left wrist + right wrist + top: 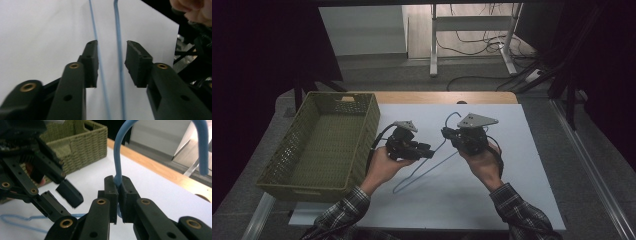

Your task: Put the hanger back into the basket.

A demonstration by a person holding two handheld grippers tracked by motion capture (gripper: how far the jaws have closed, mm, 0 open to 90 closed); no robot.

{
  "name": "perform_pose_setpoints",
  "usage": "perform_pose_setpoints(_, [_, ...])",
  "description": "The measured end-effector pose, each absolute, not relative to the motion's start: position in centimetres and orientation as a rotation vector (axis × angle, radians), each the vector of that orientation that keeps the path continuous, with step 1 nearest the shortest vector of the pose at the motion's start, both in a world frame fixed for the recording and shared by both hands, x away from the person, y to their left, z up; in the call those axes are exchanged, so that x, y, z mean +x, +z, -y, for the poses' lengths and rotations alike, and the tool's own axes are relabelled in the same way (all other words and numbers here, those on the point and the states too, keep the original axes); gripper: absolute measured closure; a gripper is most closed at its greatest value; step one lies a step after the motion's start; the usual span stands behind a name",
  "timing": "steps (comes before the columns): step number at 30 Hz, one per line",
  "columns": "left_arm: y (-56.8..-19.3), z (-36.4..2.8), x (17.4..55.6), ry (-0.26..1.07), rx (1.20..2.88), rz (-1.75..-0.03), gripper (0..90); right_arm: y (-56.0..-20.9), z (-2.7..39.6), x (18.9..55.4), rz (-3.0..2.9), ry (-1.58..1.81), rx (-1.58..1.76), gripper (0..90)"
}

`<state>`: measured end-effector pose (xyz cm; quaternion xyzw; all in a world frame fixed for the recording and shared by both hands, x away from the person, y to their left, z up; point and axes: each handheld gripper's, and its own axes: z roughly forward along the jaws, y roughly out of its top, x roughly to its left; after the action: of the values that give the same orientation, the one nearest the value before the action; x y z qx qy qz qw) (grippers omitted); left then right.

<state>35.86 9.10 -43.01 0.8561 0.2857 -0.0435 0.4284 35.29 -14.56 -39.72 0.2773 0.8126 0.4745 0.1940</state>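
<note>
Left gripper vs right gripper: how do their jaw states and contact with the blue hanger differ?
The right gripper has its jaws shut on the blue wire hanger just below the hook; the left gripper stands open, with two hanger wires running through the gap and neither pad pressing. In the high view the right gripper sits by the hook end, the left gripper farther down the body. Both are hand-held over the white sheet.

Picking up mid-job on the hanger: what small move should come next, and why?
Probably close the left tool on the thin blue wire hanger. Its jaws stand open with a hanger wire between them, pads not pressing, while the right tool is shut on the neck below the hook. A second grip would likely steady it.
</note>
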Motion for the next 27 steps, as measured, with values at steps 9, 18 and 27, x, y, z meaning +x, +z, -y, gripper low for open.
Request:
perform_pose_setpoints(9, [-42.5,-7.7,36.1,-0.214,2.210,-0.719,70.6,-39.9,13.4,34.2,-2.329,1.288,0.786,85.2])
perform_pose_setpoints(18, [-42.4,-7.2,35.6,-0.171,2.236,-0.765,87.4,-40.4,13.1,33.5,-2.308,1.305,0.773,83.2])
perform_pose_setpoints(27, [-41.3,-9.7,35.8,-0.221,2.136,-0.794,87.5,-39.7,16.2,32.8,-2.301,1.381,0.839,39.2])
